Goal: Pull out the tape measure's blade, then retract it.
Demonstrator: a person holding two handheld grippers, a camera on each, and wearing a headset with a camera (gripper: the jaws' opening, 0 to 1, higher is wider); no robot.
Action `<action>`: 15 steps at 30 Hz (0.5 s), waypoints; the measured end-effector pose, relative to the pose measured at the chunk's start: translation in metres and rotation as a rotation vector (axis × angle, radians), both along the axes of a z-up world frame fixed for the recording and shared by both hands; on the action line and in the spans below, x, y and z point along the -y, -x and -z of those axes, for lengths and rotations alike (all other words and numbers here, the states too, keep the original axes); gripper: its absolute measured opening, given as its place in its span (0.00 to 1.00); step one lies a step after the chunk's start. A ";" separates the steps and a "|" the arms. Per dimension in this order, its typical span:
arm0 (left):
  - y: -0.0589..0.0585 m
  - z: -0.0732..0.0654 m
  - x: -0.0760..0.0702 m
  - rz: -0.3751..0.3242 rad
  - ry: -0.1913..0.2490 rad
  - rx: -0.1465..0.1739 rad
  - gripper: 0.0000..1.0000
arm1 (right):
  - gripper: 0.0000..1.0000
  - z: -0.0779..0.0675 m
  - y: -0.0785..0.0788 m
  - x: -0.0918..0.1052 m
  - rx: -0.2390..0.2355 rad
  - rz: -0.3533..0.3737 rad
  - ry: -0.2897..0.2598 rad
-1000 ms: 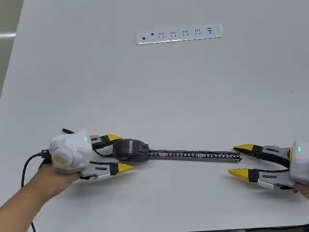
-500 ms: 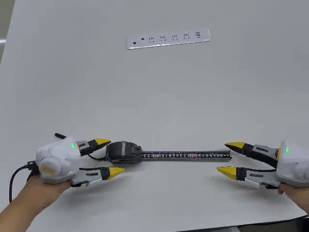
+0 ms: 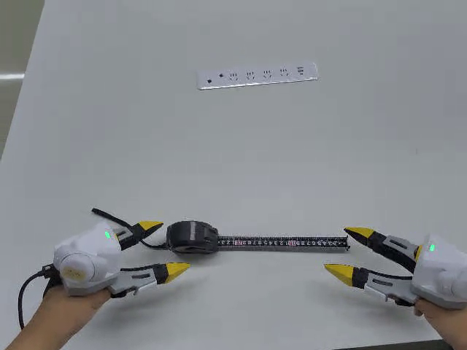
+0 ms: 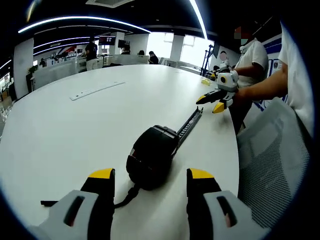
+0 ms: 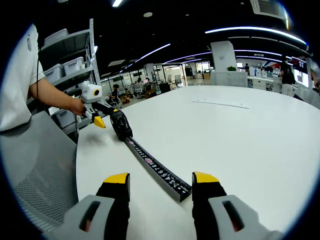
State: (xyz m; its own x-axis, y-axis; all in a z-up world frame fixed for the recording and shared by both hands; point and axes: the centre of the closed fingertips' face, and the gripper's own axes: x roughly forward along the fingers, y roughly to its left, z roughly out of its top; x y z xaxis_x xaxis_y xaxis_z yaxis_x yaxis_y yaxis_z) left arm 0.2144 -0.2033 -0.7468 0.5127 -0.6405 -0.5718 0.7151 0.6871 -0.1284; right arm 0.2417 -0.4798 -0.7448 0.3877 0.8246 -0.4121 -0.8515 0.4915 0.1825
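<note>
Near table [image 3: 219,146] edge: left gripper [image 3: 169,246] jaws spread, holding nothing. The tape measure [image 3: 192,237] case lies just ahead of its tips; contact unclear. Right gripper [image 3: 340,250] also wide open, its holding hand cut off by the frame. Blade [image 3: 284,241] lies extended flat, its end between the right jaws; hook too small to read. Far: power strip [image 3: 257,75].

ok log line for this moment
left tool: open, tape measure case between jaws, ungripped | right tool: open, by tip of blade | blade: pulled out, flat on table
</note>
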 end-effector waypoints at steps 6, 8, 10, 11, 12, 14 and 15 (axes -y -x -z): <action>0.006 -0.006 -0.007 -0.046 0.003 0.013 0.56 | 0.51 -0.005 0.006 -0.003 0.008 0.019 0.013; 0.010 -0.008 -0.007 -0.054 0.004 0.017 0.56 | 0.51 -0.007 0.009 -0.005 0.010 0.022 0.021; 0.013 -0.011 -0.008 -0.069 0.007 0.023 0.56 | 0.51 -0.010 0.011 -0.007 0.019 0.031 0.026; 0.015 -0.013 -0.008 -0.072 0.009 0.026 0.57 | 0.51 -0.010 0.012 -0.007 0.017 0.036 0.022; 0.017 -0.013 -0.008 -0.076 0.008 0.027 0.57 | 0.51 -0.011 0.014 -0.008 0.017 0.038 0.021; 0.019 -0.014 -0.011 -0.095 0.011 0.028 0.57 | 0.52 -0.012 0.017 -0.008 0.025 0.042 0.024; 0.021 -0.014 -0.012 -0.107 0.013 0.026 0.57 | 0.51 -0.014 0.019 -0.009 0.034 0.042 0.026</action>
State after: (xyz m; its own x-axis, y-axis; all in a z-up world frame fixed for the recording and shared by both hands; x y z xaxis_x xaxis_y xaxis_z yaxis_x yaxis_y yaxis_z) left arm 0.1939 -0.1909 -0.7326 0.5928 -0.5885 -0.5498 0.6410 0.7580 -0.1203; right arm 0.2230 -0.4705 -0.7305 0.4356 0.7967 -0.4189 -0.8357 0.5309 0.1406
